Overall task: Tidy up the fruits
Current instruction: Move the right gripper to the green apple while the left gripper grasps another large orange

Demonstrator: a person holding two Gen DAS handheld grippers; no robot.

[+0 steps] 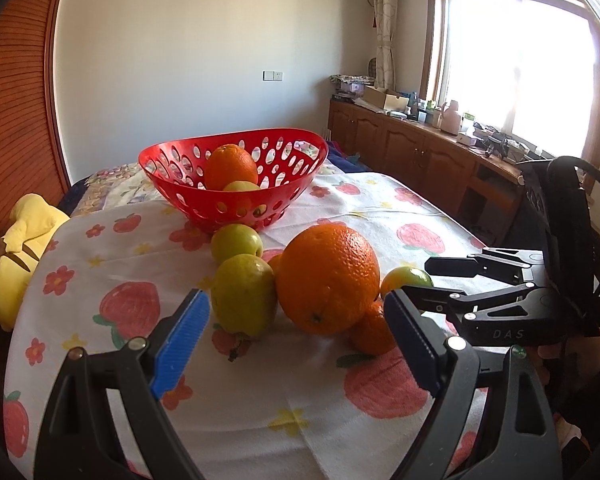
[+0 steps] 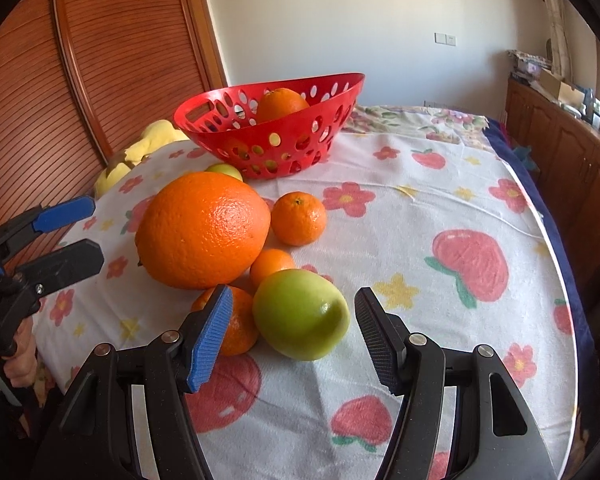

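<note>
A red perforated basket [image 1: 236, 200] [image 2: 276, 148] stands at the far side of the cloth-covered table and holds an orange [image 1: 230, 166] and a yellow-green fruit [image 1: 242, 187]. In front of it lie a big orange [image 1: 328, 278] [image 2: 202, 230], several green apples [image 1: 242, 296] [image 2: 300, 314] and small mandarins [image 2: 298, 218]. My left gripper [image 1: 296, 332] is open, just short of the big orange and a green apple. My right gripper [image 2: 292, 340] is open, its jaws either side of a green apple without touching it.
A yellow plush toy [image 1: 16, 248] lies at the table's left edge by a wooden slatted door [image 2: 112, 60]. A wooden cabinet with clutter [image 1: 440, 144] runs under the window on the right. The table edge curves down the right side [image 2: 560, 280].
</note>
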